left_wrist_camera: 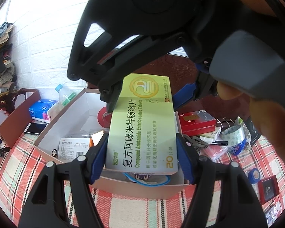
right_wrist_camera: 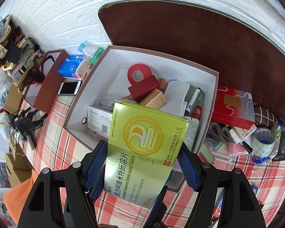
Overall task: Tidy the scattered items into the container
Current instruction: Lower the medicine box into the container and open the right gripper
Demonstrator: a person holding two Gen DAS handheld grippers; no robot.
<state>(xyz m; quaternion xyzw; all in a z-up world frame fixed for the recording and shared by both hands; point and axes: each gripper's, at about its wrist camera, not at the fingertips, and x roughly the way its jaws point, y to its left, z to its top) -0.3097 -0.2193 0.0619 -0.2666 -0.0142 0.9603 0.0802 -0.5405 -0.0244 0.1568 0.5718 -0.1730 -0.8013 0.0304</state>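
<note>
two tape rolls (right_wrist_camera: 139, 74) (red, clear), one phone (right_wrist_camera: 69, 87)

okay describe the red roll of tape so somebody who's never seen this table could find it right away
Find the big white-lined open box on the plaid tablecloth, in front of the dark wooden board. The red tape roll lies in the box's far part, touching a dark red case. It is the only red ring in the box; the other rolls outside are clear patterned tape and blue tape.

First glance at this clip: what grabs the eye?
A yellow-green medicine box fills the centre of both views, gripped at opposite ends by the left gripper and right gripper. It hangs over a white-lined cardboard box holding red tape.
</note>
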